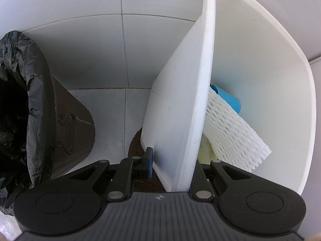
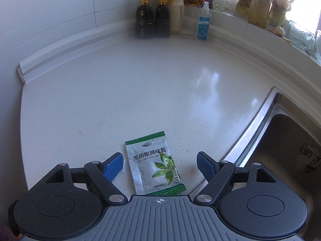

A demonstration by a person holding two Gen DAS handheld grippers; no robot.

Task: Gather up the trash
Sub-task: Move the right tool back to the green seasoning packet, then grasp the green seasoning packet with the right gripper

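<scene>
Trash sits in 2 places. Largest in the left wrist view is a white bin (image 1: pixel 250 64), tilted and filling the frame from 12 to 4 o'clock; its far rim runs off the edge at 3 o'clock. The left gripper (image 1: pixel 172 160) is clamped on the bin's near wall: 1 blue pad (image 1: pixel 148 160) presses the outer face, while the other finger is hidden behind the wall inside. Within the bin, at 4 o'clock, lies a white foam net sleeve (image 1: pixel 232 134), with a blue cup (image 1: pixel 228 98) partly covered behind it and something pale yellow-green (image 1: pixel 206 150) below that is too hidden to name. At 9 o'clock stands a dark can lined with a black bag (image 1: pixel 26 92), cut off by the left edge, well apart from the bin. A brown mat (image 1: pixel 136 140) shows on the tiled floor (image 1: pixel 112 108) between them, mostly covered.

In the right wrist view a pale countertop (image 2: pixel 130 92) fills the middle, and a steel sink (image 2: pixel 284 140) is cut off at 4 o'clock; a scrap with print (image 2: pixel 309 158) lies in it, blurred. At 12 o'clock stand 2 dark bottles (image 2: pixel 153 16), a cream bottle (image 2: pixel 177 10) and a clear spray bottle (image 2: pixel 203 22), hazy. The right gripper (image 2: pixel 159 164) is spread wide, and a green-and-silver sauce packet (image 2: pixel 155 164) lies flat between its pads at 6 o'clock, touched by neither.
</scene>
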